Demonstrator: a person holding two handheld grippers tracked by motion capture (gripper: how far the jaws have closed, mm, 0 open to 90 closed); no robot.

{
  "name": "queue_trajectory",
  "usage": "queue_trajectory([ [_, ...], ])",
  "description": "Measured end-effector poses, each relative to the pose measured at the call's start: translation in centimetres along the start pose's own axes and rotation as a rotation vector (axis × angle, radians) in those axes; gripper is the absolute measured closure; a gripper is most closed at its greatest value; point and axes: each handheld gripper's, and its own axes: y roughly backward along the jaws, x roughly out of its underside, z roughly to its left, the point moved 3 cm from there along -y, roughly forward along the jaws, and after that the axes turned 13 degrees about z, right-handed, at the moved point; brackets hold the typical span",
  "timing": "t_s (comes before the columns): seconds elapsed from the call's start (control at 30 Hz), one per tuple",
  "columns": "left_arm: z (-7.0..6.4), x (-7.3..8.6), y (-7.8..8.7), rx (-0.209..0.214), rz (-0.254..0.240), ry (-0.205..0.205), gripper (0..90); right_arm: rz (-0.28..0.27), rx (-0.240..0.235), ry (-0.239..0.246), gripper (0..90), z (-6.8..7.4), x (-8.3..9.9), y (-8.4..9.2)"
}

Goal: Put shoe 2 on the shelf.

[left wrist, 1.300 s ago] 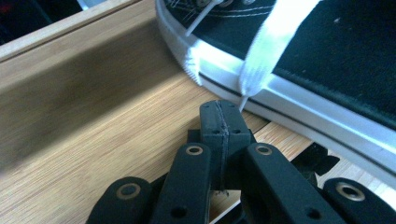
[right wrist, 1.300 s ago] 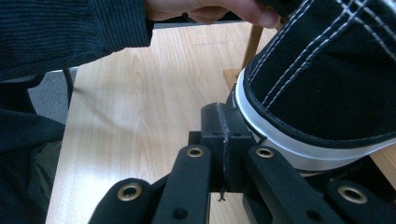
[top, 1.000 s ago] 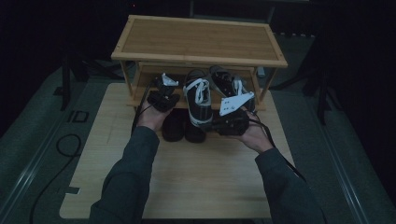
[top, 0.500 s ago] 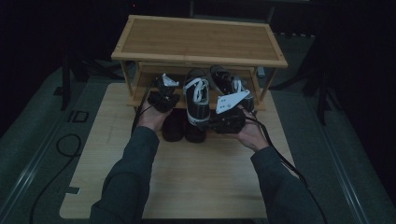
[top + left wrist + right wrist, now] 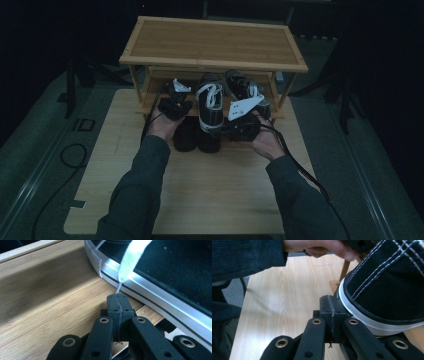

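Note:
A black canvas sneaker [image 5: 210, 100] with white laces stands on the lower shelf of a bamboo shoe rack [image 5: 215, 45], a second one [image 5: 241, 86] to its right. My left gripper [image 5: 176, 97] sits at the sneaker's left side. In the left gripper view its jaws [image 5: 117, 296] are shut, with the tip of a white shoelace [image 5: 130, 260] pinched at their ends beside the white sole [image 5: 155, 297]. My right gripper [image 5: 240, 122] is in front of the sneakers. Its jaws [image 5: 329, 300] are shut with nothing between them, and they rest against the sneaker's sole edge [image 5: 362, 317].
Two dark shoes [image 5: 195, 137] lie on the wooden table [image 5: 200, 195] under the shelf's front edge, between the hands. The person's left hand [image 5: 317, 246] and sleeve [image 5: 244, 257] cross the right gripper view. A cable [image 5: 70, 155] loops on the grey floor at the left.
The right hand has edged slightly left and toward the rack, closer to the sneaker. The left hand has stayed in place.

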Motion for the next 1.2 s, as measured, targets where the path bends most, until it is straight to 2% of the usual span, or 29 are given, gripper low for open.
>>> queue_trajectory([
  [0.1, 0.0, 0.0, 0.0, -0.003, -0.002, -0.004, 90.0, -0.019, -0.007, -0.013, 90.0, -0.3, -0.1, 0.1],
  [0.2, 0.0, 0.0, 0.0, -0.003, -0.003, -0.002, 90.0, -0.007, 0.028, -0.020, 90.0, -0.5, -0.4, -0.1],
  [0.37, 0.0, 0.0, 0.0, -0.001, -0.004, -0.002, 90.0, -0.024, 0.023, -0.035, 90.0, -0.8, -1.0, -0.5],
  [0.5, -0.1, 0.0, 0.0, 0.000, -0.007, 0.006, 90.0, -0.014, 0.028, -0.027, 90.0, -0.9, -1.3, -0.8],
  [0.57, 0.0, 0.0, 0.0, 0.001, -0.007, 0.008, 90.0, 0.012, 0.037, -0.018, 90.0, -0.8, -1.2, -1.1],
  [0.73, 0.0, 0.0, 0.0, 0.000, -0.001, 0.004, 90.0, 0.011, 0.048, -0.029, 90.0, -1.2, -1.2, -0.9],
  [0.8, 0.0, 0.0, 0.0, 0.001, -0.003, 0.007, 90.0, 0.017, 0.086, -0.039, 90.0, -1.4, -1.1, -0.8],
  [0.9, 0.0, 0.0, 0.0, -0.002, -0.002, 0.000, 90.0, 0.012, 0.079, -0.054, 90.0, -1.7, -1.0, -0.7],
  [1.03, 0.0, 0.0, 0.0, -0.002, -0.002, 0.002, 90.0, 0.013, 0.101, -0.061, 90.0, -2.0, -1.4, -0.9],
  [1.1, 0.0, 0.0, 0.0, -0.001, -0.002, 0.001, 90.0, 0.010, 0.085, -0.065, 90.0, -2.1, -1.4, -1.0],
  [1.2, 0.0, 0.0, 0.0, -0.002, -0.002, 0.001, 90.0, 0.031, 0.111, -0.081, 90.0, -2.5, -1.2, -1.3],
])
